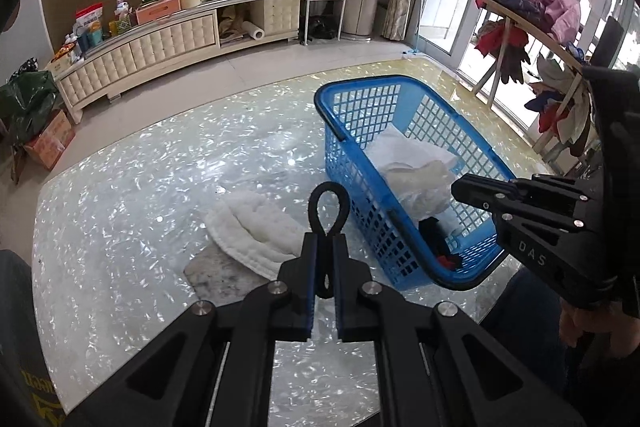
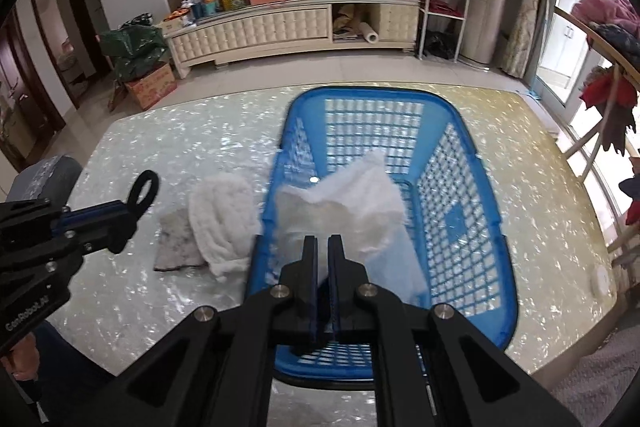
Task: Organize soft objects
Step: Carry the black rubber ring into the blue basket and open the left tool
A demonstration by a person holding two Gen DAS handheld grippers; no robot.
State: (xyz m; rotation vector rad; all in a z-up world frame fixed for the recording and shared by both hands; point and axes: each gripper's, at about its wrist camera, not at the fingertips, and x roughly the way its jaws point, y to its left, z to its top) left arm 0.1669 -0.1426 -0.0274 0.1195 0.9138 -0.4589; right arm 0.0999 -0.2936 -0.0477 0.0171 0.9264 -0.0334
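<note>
Left gripper (image 1: 325, 247) jaws closed on a black loop (image 1: 329, 205); right gripper (image 2: 323, 247) jaws closed, pinching dark blue fabric over the blue basket (image 2: 496, 227). White towel (image 2: 224, 223) lies on the bench (image 2: 120, 287) beside the basket. Carry the loop over the rim before letting go.
</note>
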